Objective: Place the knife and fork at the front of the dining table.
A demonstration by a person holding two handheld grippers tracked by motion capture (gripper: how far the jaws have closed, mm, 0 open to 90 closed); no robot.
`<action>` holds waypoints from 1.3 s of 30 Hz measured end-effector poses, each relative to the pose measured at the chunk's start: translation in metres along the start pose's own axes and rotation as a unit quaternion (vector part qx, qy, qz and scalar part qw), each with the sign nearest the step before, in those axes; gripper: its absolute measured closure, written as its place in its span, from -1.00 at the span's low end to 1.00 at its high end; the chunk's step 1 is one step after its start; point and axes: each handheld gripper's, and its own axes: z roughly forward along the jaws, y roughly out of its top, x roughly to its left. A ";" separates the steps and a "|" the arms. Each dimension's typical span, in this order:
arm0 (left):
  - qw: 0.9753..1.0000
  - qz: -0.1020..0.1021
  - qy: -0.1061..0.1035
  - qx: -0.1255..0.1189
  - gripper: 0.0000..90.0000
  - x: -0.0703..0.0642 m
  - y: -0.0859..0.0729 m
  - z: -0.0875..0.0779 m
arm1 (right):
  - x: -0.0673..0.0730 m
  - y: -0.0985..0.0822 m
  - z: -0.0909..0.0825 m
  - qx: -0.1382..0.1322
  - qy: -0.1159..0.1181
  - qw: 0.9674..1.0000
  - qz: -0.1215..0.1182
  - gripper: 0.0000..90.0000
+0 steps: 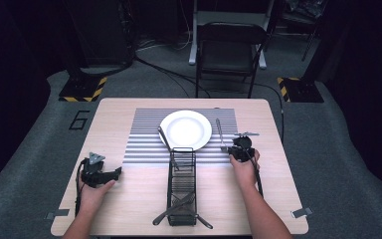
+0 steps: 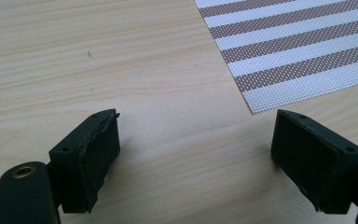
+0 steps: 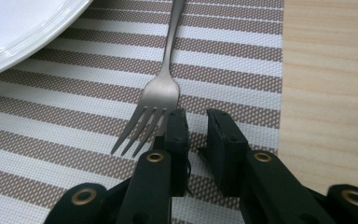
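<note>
Right gripper view shows the right gripper nearly closed and empty beside the fork, which lies on the placemat at the plate's 3 o'clock: light, stiff, slippery, best pinched mid-handle.

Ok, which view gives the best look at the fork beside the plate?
The right gripper view: the fork lies close up on the striped placemat, its tines just left of the right gripper, whose jaws stand nearly closed with nothing between them. The high view shows it small, right of the plate. The left gripper view looks elsewhere.
</note>
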 end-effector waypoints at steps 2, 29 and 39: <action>1.000 0.000 0.000 0.001 -0.66 0.000 0.000 0.000 | 0.001 -0.001 -0.001 0.002 0.000 1.000 -0.001 0.74; 1.000 0.001 -0.003 0.000 -0.63 0.000 0.000 -0.001 | -0.007 -0.032 -0.063 -0.032 0.042 0.998 -0.024 0.44; 1.000 -0.004 -0.006 -0.011 -0.19 0.000 0.000 -0.004 | -0.006 -0.048 -0.084 -0.032 0.057 0.997 -0.049 0.19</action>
